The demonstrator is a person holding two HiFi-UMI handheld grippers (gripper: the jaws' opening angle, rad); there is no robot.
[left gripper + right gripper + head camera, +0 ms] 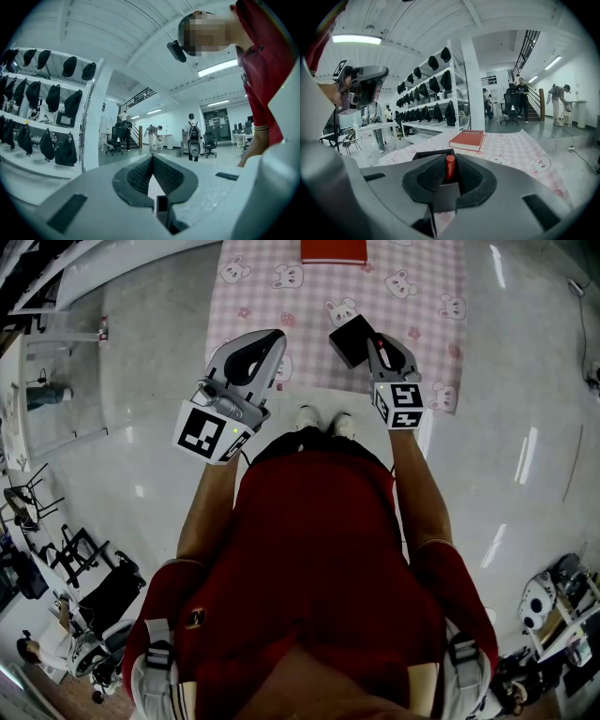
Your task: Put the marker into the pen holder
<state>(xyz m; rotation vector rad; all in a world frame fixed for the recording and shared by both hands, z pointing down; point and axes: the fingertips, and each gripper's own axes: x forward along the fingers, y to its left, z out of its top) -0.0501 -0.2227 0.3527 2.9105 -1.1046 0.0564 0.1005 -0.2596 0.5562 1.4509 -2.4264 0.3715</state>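
A red marker (450, 164) stands upright between the pads of my right gripper (450, 176), which is shut on it. Just beyond the jaws lies the square black rim of the pen holder (423, 153). In the head view the right gripper (376, 341) is at the right side of the black pen holder (348, 341), which sits on the pink checked tablecloth (281, 306). My left gripper (269, 337) hovers over the table's near edge to the left. Its jaws (152, 158) meet at the tips with nothing between them.
A red book (333, 251) lies at the far side of the cloth, also seen as the red book (467, 139) beyond the holder. Shelves of dark bags and several people stand in the room behind. My shoes (325, 420) are at the table's edge.
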